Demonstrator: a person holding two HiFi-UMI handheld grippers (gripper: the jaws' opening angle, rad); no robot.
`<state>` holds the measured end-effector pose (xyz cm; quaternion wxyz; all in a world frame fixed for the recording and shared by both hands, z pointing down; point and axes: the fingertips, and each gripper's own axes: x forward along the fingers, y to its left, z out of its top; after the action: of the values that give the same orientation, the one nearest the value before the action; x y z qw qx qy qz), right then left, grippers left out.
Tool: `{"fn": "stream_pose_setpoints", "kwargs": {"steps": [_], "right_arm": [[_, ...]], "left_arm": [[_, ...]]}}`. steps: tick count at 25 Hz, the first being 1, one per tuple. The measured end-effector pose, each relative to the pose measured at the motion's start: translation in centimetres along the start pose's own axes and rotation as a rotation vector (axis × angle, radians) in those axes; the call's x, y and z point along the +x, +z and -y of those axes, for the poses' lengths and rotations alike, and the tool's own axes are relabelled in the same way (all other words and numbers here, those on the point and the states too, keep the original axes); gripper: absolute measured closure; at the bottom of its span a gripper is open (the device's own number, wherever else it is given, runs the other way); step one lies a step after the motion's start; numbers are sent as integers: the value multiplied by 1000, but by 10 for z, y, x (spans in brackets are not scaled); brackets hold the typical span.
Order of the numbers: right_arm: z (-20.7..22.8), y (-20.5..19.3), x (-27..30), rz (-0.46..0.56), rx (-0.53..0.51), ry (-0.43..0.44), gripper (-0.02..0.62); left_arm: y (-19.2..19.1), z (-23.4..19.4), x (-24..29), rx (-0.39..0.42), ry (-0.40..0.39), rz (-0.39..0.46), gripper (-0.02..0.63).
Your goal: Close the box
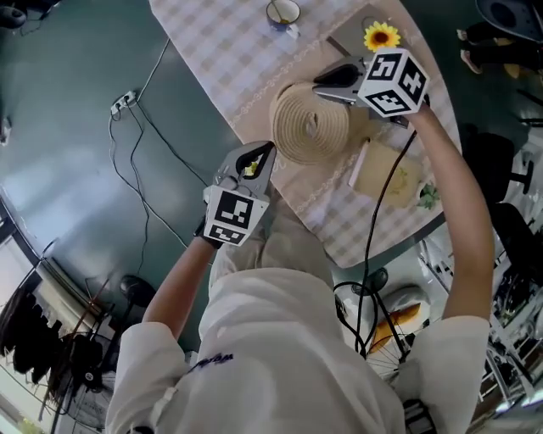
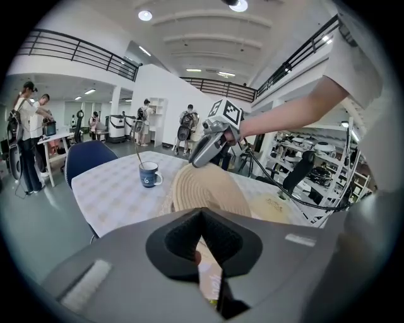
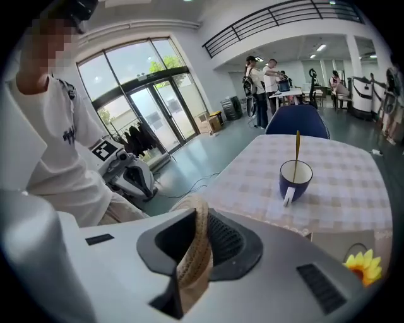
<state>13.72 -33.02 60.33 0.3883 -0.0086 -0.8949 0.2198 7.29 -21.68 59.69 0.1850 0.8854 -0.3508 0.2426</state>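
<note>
Clamped on the far rim of the round woven lid (image 1: 305, 127) with the jaws of the right gripper (image 1: 319, 87). Lid tilted, just inside the left edge of the checked worktop (image 1: 225, 51). Off that edge, above the green floor (image 1: 68, 144): left gripper (image 1: 266, 153), jaws together, near the lid but apart from it. Farther along the worktop, 1 mug (image 1: 282, 12) and 1 sunflower (image 1: 381, 36), with open cloth between mug and lid.

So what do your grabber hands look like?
The left gripper and right gripper are grey with dark jaws. Each carries a white cube printed with black square markers. A black cable trails from the right one. The person wears white short sleeves.
</note>
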Motion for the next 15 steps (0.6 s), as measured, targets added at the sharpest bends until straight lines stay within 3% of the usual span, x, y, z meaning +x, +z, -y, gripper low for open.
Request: {"fn": "stream_pose_setpoints", "kwargs": {"steps": [15], "right_arm": [[17, -8, 15, -35, -102, -97, 534]], "left_arm": [[4, -11, 16, -24, -8, -5, 604]]}}
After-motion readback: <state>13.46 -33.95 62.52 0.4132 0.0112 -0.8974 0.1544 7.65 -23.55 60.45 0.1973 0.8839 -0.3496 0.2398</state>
